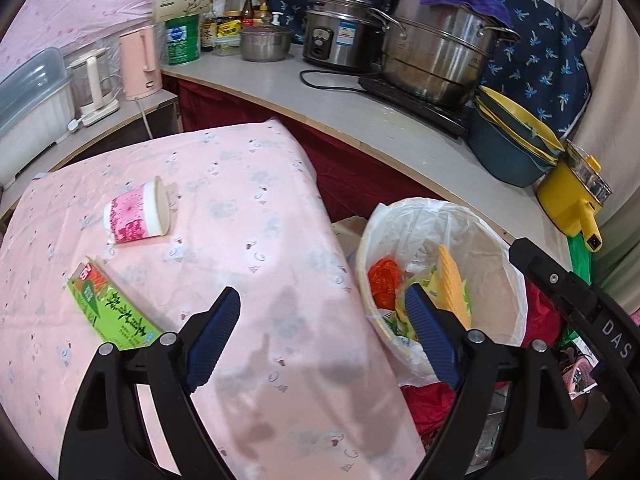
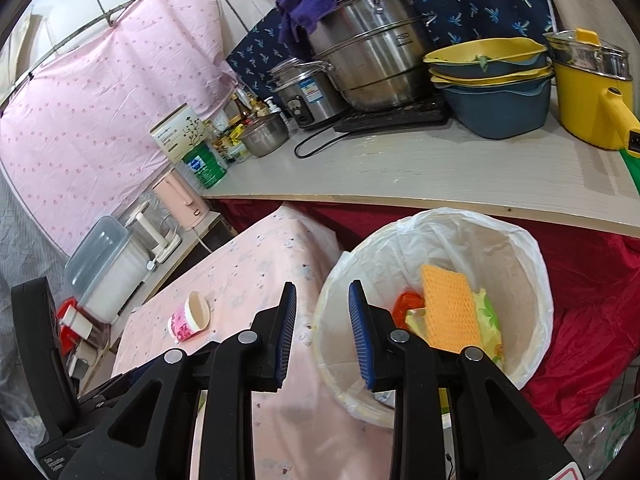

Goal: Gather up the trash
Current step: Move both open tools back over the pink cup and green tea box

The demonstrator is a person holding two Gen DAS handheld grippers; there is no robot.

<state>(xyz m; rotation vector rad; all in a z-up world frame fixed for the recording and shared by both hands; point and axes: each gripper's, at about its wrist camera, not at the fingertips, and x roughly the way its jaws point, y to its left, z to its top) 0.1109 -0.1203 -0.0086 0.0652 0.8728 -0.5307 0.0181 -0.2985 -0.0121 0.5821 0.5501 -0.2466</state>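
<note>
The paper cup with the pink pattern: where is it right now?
In the left wrist view the paper cup lies on its side on the pink tablecloth, left of the bin, just beyond the green carton.

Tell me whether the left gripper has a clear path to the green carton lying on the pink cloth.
Probably yes. The left gripper is open with nothing between its fingers, and the green carton lies flat on the pink cloth just beside its left finger. Nothing lies between them; the paper cup sits farther back.
</note>
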